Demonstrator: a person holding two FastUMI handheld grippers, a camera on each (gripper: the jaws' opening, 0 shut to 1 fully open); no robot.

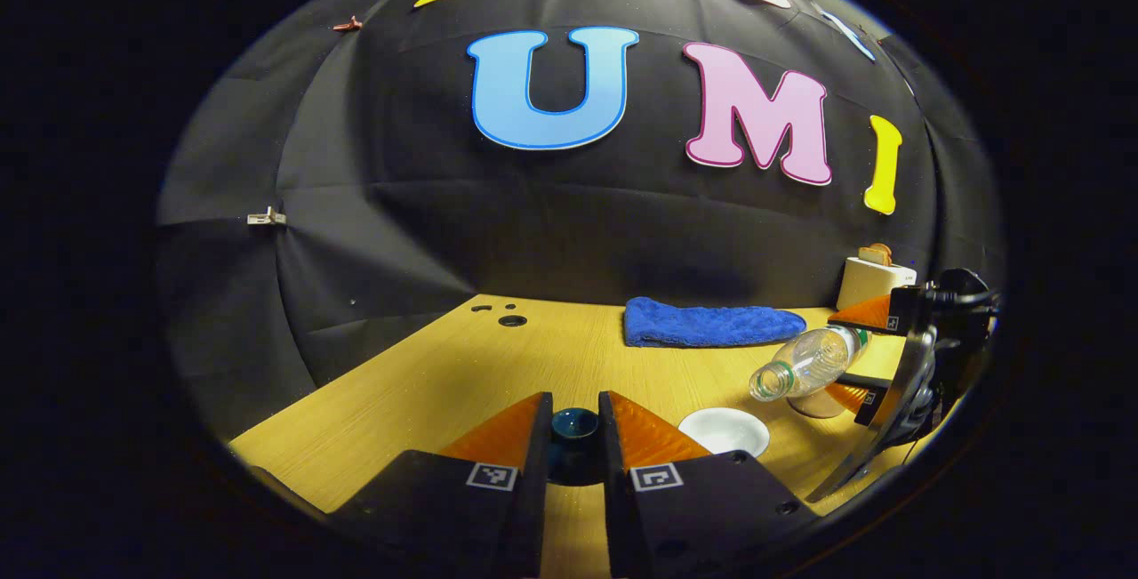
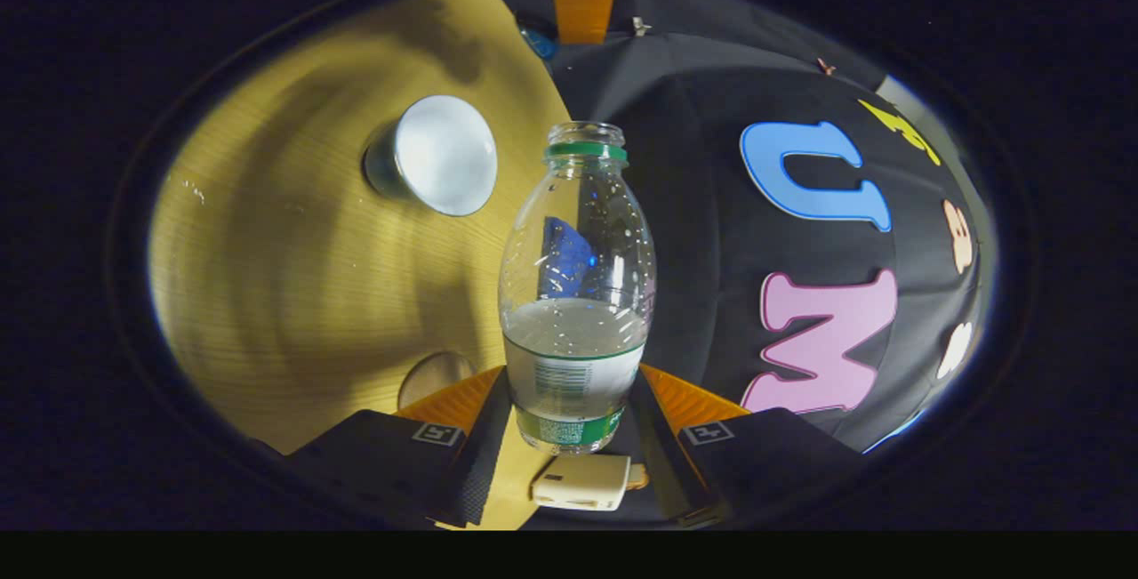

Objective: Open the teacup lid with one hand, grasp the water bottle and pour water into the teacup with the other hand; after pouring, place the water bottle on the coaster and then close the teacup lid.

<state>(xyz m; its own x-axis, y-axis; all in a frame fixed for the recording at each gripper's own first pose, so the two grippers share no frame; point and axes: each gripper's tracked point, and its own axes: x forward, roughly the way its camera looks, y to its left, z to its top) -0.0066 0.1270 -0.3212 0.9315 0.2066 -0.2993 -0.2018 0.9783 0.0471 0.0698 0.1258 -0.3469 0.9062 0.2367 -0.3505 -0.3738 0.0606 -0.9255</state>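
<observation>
The left gripper (image 1: 573, 437) sat low over the wooden table (image 1: 427, 383), its fingers pinching the dark teacup lid (image 1: 573, 426) by the knob between them. The right gripper (image 2: 573, 423) was rolled sideways, both fingers clamped on the lower body of the uncapped water bottle (image 2: 576, 294), which lay tipped with its mouth toward the one open teacup (image 2: 436, 154). The left gripper view showed that teacup (image 1: 725, 430) just beside the lid, the bottle (image 1: 805, 364) angled above it, one round coaster (image 1: 818, 403) beneath the bottle, one blue towel (image 1: 711, 323) and one toaster (image 1: 873, 281) at the rear. The right gripper view showed water in the bottle's lower part.
</observation>
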